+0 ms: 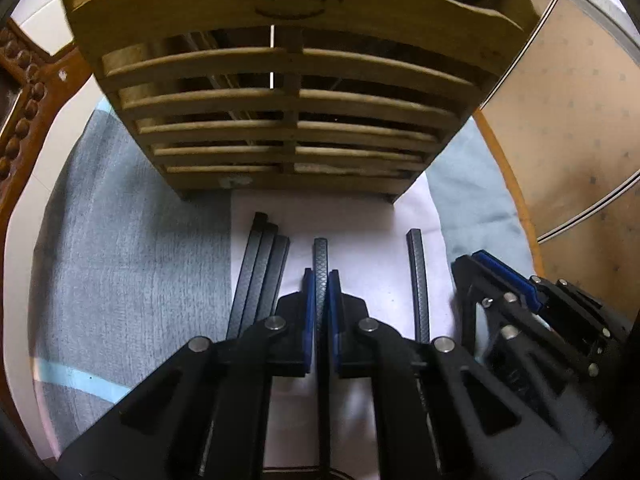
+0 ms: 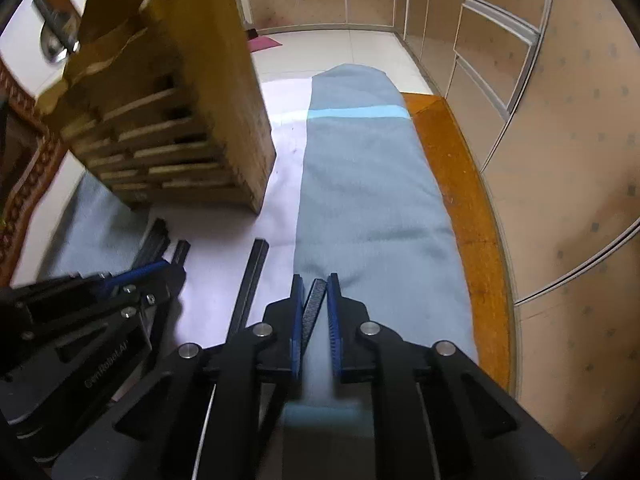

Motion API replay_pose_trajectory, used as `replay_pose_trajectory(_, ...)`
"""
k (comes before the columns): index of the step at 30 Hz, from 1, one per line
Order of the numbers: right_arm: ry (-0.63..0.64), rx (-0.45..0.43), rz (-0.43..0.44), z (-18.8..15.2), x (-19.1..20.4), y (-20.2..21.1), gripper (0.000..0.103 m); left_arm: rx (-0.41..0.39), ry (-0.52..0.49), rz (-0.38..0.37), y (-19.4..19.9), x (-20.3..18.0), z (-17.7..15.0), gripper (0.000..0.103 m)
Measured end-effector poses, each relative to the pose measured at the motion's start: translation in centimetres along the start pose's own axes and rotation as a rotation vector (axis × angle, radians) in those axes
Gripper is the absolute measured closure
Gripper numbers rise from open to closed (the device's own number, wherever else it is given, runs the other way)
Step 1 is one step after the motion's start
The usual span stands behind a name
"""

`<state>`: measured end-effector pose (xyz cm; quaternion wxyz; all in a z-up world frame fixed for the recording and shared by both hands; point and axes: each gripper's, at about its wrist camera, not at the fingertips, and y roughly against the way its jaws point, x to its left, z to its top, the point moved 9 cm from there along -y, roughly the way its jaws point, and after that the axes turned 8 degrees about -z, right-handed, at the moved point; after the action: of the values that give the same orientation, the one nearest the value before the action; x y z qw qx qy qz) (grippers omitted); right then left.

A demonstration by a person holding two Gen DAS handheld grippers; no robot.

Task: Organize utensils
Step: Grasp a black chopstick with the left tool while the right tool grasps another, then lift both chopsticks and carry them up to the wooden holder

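Observation:
A slatted wooden utensil holder (image 1: 288,112) stands upright on the table ahead of me; it also shows in the right wrist view (image 2: 172,128). My left gripper (image 1: 320,280) is shut on a dark textured chopstick (image 1: 320,264). Three more chopsticks (image 1: 260,276) lie bundled on the white cloth to its left, and one chopstick (image 1: 418,284) lies to its right. My right gripper (image 2: 316,284) is shut on another chopstick (image 2: 314,308), held tilted above the grey towel. The left gripper (image 2: 132,276) shows at the lower left of the right wrist view.
A white cloth (image 1: 360,248) lies over a grey-blue towel (image 2: 360,184) on an orange wooden table (image 2: 460,200). A carved wooden chair back (image 1: 24,92) stands at the left. Panelled walls (image 2: 560,160) lie beyond the table's right edge.

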<state>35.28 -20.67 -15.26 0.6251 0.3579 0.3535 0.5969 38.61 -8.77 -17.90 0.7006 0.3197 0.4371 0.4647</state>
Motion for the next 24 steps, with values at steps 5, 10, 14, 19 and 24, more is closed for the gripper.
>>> replay_pose_trajectory(5, -0.045, -0.109, 0.101, 1.6, -0.7, 4.9, 0.095, -0.086, -0.031, -0.023, 4.7, -0.6, 0.5, 0.097)
replay_pose_trajectory(10, -0.063, -0.246, 0.179, 2.1, -1.5, 11.5, 0.096, -0.25, -0.077, -0.005, 12.9, -1.6, 0.8, 0.097)
replay_pose_trajectory(14, -0.069, -0.35, 0.219, 1.2, -2.0, 17.5, 0.096, -0.386, -0.096, -0.003, 20.3, -2.5, -0.2, 0.097)
replay_pose_trajectory(19, -0.057, -0.448, 0.229, 0.3, -2.0, 23.4, 0.096, -0.474, -0.151, 0.011, 26.9, -5.5, -1.9, 0.097)
replay_pose_trajectory(24, -0.065, -0.525, 0.246, -0.3, -2.5, 27.9, 0.096, -0.536, -0.19, 0.045, 30.1, -7.9, -2.2, 0.097)
